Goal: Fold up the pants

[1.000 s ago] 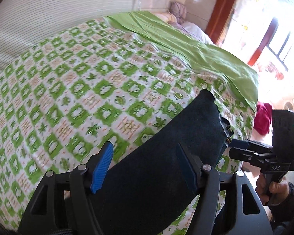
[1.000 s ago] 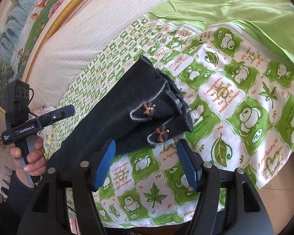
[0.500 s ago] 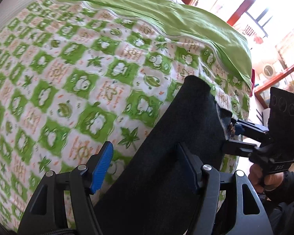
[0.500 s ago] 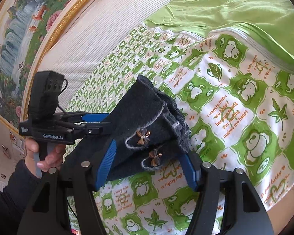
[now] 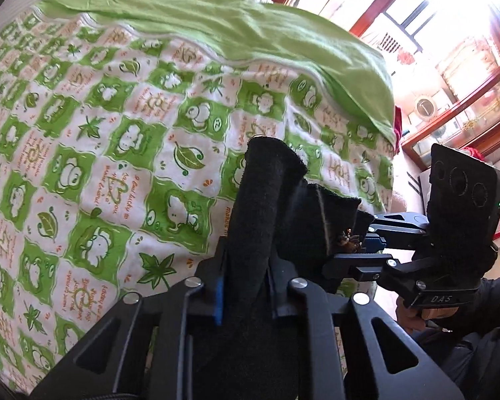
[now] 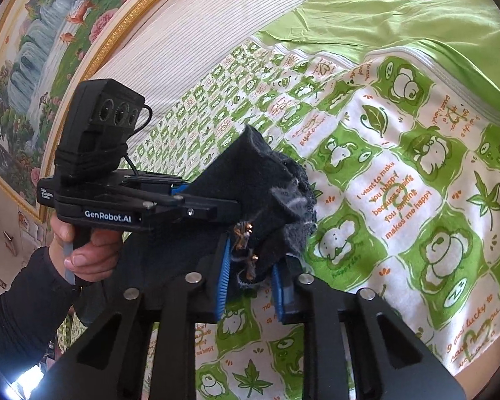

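Note:
Dark pants lie bunched on a green-and-white patterned bed sheet. My left gripper is closing, its blue pads pressing a fold of the dark cloth between them. Beside it, my right gripper pinches the hem. In the right wrist view the right gripper is closing too, clamped on the hem of the pants where small bronze bows are sewn. The left gripper grips the same leg just to the left, held by a hand in a dark sleeve.
A plain green blanket covers the far side of the bed. A striped headboard cushion and a framed landscape painting stand behind. The bed edge runs near the right gripper, with a window and wooden cabinet beyond.
Both grippers went from wide open to clamped on the pants. The left gripper came closer to the right one and tipped downward, and the cloth between them now bunches up.

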A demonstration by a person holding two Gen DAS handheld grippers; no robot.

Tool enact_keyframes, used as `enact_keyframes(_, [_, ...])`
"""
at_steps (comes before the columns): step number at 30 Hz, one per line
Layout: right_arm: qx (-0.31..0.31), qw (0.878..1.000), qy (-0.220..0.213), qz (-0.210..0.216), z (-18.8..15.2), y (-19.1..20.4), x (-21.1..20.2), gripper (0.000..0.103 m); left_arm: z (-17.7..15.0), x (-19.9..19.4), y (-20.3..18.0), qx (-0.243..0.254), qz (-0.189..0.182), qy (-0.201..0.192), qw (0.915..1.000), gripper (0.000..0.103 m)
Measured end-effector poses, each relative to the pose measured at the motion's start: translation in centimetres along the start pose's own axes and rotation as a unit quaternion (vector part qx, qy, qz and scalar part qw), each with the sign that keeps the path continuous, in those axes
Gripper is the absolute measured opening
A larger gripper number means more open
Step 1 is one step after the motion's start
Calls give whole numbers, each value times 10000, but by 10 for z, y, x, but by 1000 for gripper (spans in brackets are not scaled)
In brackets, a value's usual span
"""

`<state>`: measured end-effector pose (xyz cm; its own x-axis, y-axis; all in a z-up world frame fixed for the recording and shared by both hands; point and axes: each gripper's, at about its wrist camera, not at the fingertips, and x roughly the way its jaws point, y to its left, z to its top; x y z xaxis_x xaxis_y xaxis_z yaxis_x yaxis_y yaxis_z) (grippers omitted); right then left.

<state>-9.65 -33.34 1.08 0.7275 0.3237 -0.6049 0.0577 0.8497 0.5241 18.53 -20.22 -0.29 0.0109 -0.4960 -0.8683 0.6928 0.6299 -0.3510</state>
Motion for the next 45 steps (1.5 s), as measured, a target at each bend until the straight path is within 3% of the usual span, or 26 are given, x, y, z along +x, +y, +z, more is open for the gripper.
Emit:
enact_keyframes(9, [-453,9980,-265,363,10,35,-16,16,-21,-56,-5,-155,-141,-742,9970,9])
enact_keyframes(17, [-974,9901,-257,974,12,82,-17,15,-62,-103,1,-424,-99,-1311,9904,9])
enact_keyframes(21, [-1294,9836,-88,1251,7,110,-9,15,-97,-132,12,-666,-126,-1634,9842,9])
enact_keyframes(31, [-1680,9661,520,1889,-8,160,26,15,-168,-154,32,-1361,-27,-2138,9674,9])
enact_keyframes(45, [-1648,9490,1522,2213,-36,187,100,15,-255,-140,72,-2391,23,-2200,9457,9])
